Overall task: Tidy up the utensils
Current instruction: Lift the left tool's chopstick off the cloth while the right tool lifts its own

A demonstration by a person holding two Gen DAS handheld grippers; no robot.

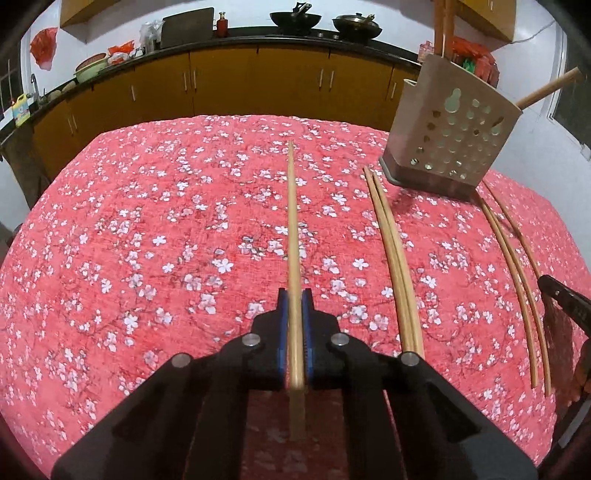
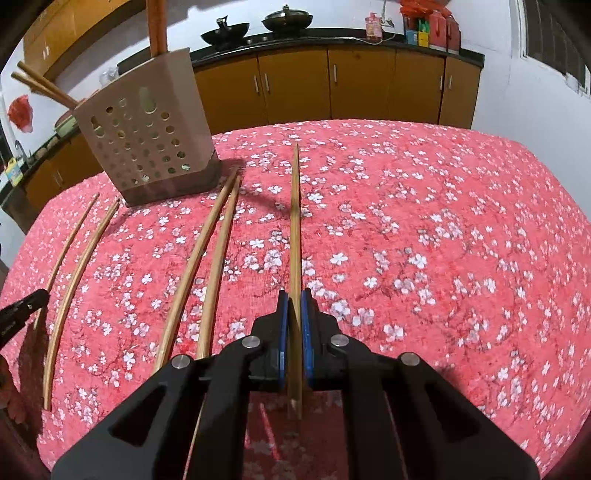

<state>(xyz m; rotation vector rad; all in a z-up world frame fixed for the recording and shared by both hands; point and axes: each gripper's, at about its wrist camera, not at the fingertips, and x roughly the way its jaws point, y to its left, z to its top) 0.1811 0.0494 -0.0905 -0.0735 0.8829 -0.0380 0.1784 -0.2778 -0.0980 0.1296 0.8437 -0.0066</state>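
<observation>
Both hand-held grippers, left and right, each clamped on a chopstick, rear ends blurred.

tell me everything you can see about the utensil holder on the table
The utensil holder is a beige, plastic-looking box with round holes punched through its wide face and a darker base. It stands upright on the pink floral tablecloth, near the far edge. Several wooden chopsticks already stick out of its top, some leaning sideways. More chopsticks lie on the cloth in front of it; neither hand-held gripper touches it.

Tablecloth red-pink, white blossom print; chopsticks tan wood; holder beige, perforated; cabinets ochre.
</observation>
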